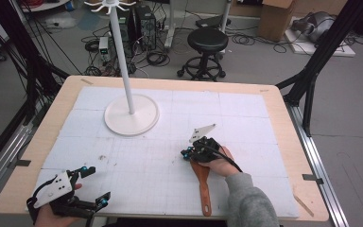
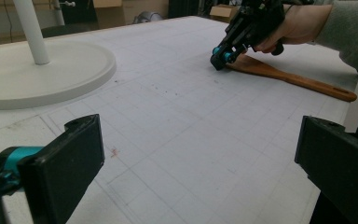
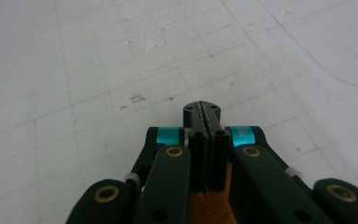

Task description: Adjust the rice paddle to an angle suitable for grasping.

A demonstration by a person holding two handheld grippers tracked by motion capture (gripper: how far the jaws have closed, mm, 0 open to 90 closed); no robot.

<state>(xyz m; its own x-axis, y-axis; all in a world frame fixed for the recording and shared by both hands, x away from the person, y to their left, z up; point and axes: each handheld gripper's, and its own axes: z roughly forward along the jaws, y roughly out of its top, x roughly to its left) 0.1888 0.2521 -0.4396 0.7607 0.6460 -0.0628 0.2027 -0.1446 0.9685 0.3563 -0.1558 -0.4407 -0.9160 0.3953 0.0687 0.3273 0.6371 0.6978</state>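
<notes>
black two-jaw left gripper (image 1: pixel 94 184) and right gripper (image 3: pixel 204 111) carried teal collars, brass-ringed screws, grey three-cornered plates, black cables; the person wore a grey sleeve (image 1: pixel 250 201).

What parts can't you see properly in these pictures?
- Wooden spatula: in the high view the right gripper and hand cover its blade, so the grip is unclear.
- White stand: in the left gripper view the top edge cuts off its pole.
- Left gripper: in the high view the bottom edge cuts off its hand.
</notes>
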